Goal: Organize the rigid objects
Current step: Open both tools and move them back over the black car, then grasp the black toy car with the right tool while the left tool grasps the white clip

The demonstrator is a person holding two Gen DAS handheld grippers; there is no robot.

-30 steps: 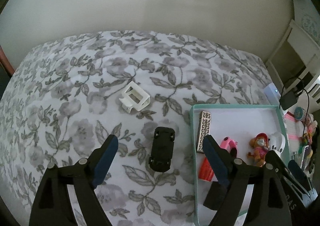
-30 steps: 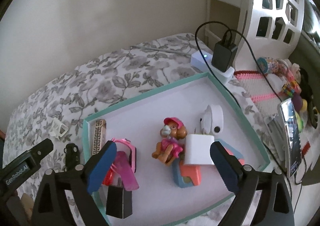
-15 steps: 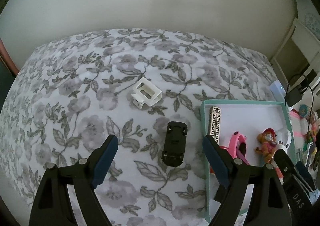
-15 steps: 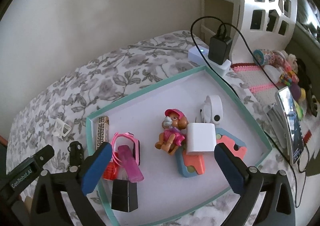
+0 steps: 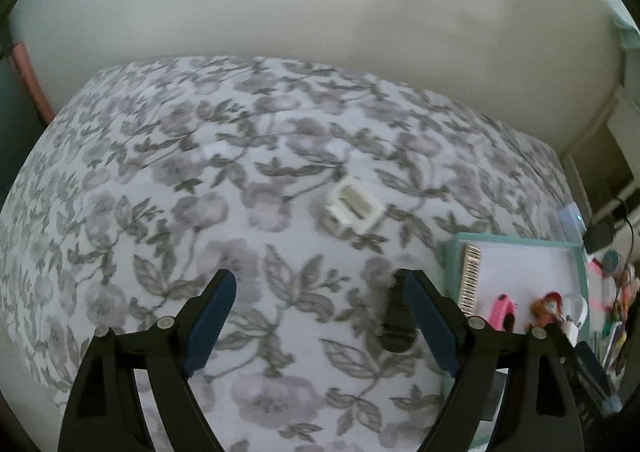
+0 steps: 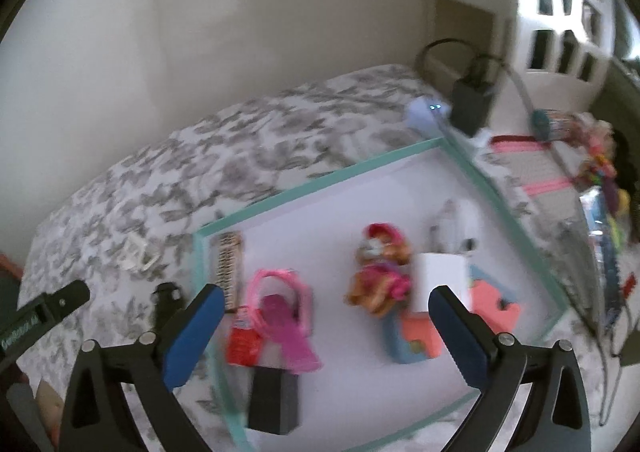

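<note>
In right wrist view only, white charger [image 6: 440, 276], black block [image 6: 274, 400] in tray [image 6: 320, 182]

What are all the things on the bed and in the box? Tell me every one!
tray: 1, teal rim, white floor, on the floral bedspread
toy car: 1, black, on the bedspread left of the tray
white frame piece: 1, white, on the bedspread beyond the car
patterned bar: 1, tan, tray's left edge
pink watch: 1, in tray
puppy figure: 1, pink and brown, tray middle
white charger cube: 1, in tray
black block: 1, tray's near edge
left gripper: open, empty
right gripper: open, empty, over the tray
</note>
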